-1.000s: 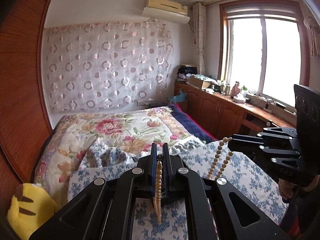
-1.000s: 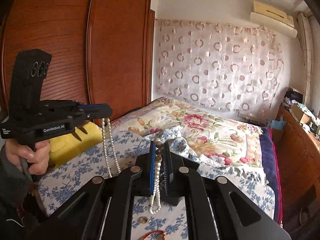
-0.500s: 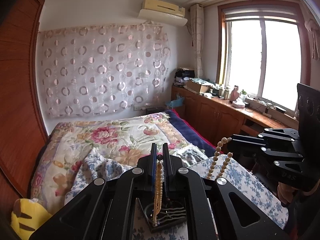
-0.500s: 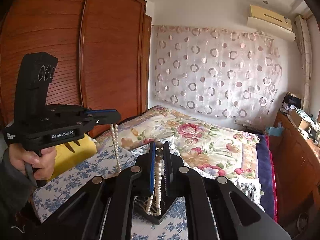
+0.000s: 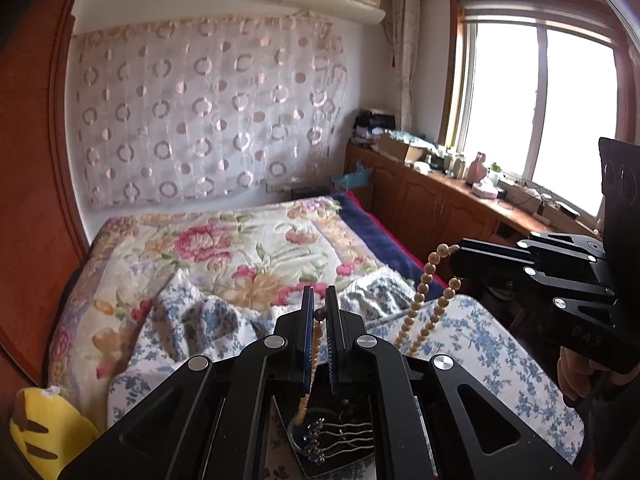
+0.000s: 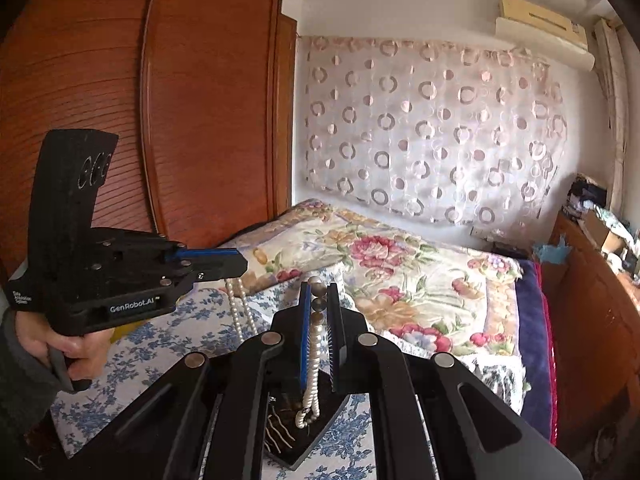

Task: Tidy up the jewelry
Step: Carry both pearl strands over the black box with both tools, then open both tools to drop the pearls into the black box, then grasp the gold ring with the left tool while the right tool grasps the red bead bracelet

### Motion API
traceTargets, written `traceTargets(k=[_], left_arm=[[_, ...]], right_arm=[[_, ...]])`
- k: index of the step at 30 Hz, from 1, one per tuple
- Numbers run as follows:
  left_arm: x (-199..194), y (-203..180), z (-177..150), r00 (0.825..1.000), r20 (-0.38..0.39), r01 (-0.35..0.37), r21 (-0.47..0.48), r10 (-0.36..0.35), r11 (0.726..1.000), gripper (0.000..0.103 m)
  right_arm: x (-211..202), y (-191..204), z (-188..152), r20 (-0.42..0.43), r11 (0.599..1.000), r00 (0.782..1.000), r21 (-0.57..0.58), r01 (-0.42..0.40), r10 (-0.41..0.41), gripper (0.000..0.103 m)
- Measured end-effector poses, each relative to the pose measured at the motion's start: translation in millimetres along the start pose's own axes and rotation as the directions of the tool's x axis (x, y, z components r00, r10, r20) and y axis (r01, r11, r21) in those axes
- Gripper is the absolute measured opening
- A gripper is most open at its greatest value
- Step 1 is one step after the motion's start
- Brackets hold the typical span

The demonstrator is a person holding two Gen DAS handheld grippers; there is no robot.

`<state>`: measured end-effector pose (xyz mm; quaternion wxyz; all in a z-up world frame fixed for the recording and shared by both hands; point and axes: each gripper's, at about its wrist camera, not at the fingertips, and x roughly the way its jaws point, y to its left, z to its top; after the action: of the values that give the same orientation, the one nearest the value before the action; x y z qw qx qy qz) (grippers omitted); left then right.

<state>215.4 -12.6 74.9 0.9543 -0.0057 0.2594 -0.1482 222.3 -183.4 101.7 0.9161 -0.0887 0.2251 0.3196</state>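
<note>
Nearest in the left wrist view, the left gripper (image 5: 319,312) has its two black fingers pinched together on a strand of pale wooden beads (image 5: 316,344), which hangs down over a dark jewelry tray (image 5: 320,458) holding wavy metal hairpins (image 5: 352,432). In the right wrist view, the right gripper (image 6: 319,300) is likewise clamped on a white pearl necklace (image 6: 314,360), whose looped end dangles above the same tray. Both strands hang clear of the blue-flowered white cloth (image 5: 480,344) beneath. Beyond lies the floral quilted bed (image 5: 240,248), then the circle-patterned sheer curtain (image 5: 208,112).
</note>
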Motion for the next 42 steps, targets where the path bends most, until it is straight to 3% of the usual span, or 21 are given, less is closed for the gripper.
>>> traceTargets(k=[8,12,17,21,29,42], left_arm=[[19.4,0.7,-20.4,0.998,-0.06,0.005,0.002,-0.004,1.0,0.005],[16.6,1.8,-38.9,0.997,-0.073,0.002,0.0,-0.002,1.0,0.013],[12.3,6.1,-65.3,0.994,-0.112,0.0,-0.017,-0.001,1.0,0.014],[6.4,5.9,-90.6,0.989,-0.147,-0.008,-0.012,0.006,1.0,0.016],[1.5,-8.4,-133.9,0.977,-0.21,0.024,0.009,-0.022,1.0,0.017],[11.9,-38.9,-176.8,0.947,-0.309,0.108,0.026,-0.095,0.994,0.019]], right_arm=[[42.2,-1.5,-29.0,-0.096,0.999,0.995,0.022,-0.026,0.028,0.009],[57.3,3.1,-45.4,-0.135,0.999,0.99,0.023,-0.035,0.038,0.009],[66.7,9.0,-61.7,-0.163,0.998,0.986,0.037,-0.041,0.046,0.01],[65.0,8.2,-68.4,-0.17,0.998,0.985,0.048,-0.03,0.038,0.02],[31.2,13.7,-107.8,-0.186,0.997,0.982,0.08,-0.021,0.036,0.02],[12.4,31.6,-210.8,-0.379,0.992,0.924,0.129,-0.01,0.059,0.02]])
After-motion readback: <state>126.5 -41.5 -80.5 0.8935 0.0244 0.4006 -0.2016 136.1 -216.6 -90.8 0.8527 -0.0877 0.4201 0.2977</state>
